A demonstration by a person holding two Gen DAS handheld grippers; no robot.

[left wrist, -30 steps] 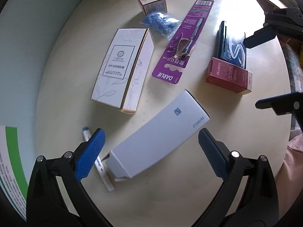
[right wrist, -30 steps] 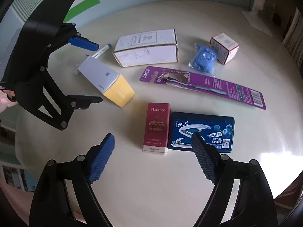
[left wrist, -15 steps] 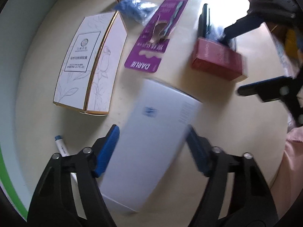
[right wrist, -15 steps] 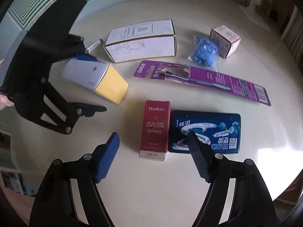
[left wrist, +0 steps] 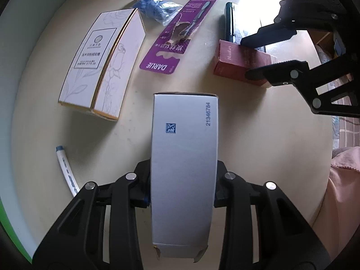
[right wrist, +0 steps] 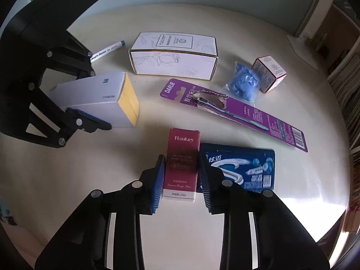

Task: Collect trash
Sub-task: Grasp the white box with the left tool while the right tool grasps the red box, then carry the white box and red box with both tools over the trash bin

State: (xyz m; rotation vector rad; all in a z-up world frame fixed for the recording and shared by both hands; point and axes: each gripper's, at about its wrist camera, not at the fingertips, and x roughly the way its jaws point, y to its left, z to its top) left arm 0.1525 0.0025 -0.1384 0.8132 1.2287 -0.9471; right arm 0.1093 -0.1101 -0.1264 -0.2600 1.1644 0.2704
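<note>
Closing on both sides over a round cream tabletop (right wrist: 171,225). Left gripper (left wrist: 182,184), pointing straight down, narrowed around long grey-white cardboard carton with yellow end flap (left wrist: 184,162); jaws closing, blue pads hidden behind carton's long sides, seemingly pressing them. In right wrist view same carton (right wrist: 101,94) seen at left, between left gripper's black fingers, near end tilted up off table. Right gripper (right wrist: 180,177) tilted steeply down, jaws closing, small dark-red "Hankey" cardboard box (right wrist: 181,162) between blue ribbed pads; left pad against box side, right pad at or just off other side, wedged beside dark-blue gum pack (right wrist: 243,168) lying touching red box on right. Red box flat on table. Further off: white rectangular rose-print box with gold edges (right wrist: 173,56), white marker pen with blue cap (right wrist: 108,50) to its left, purple "DARLIE" toothbrush card (right wrist: 236,112) lying diagonally, crumpled blue plastic-wrapped bundle (right wrist: 244,84), small red-and-white cube box (right wrist: 268,73) just beside bundle at far right.
</note>
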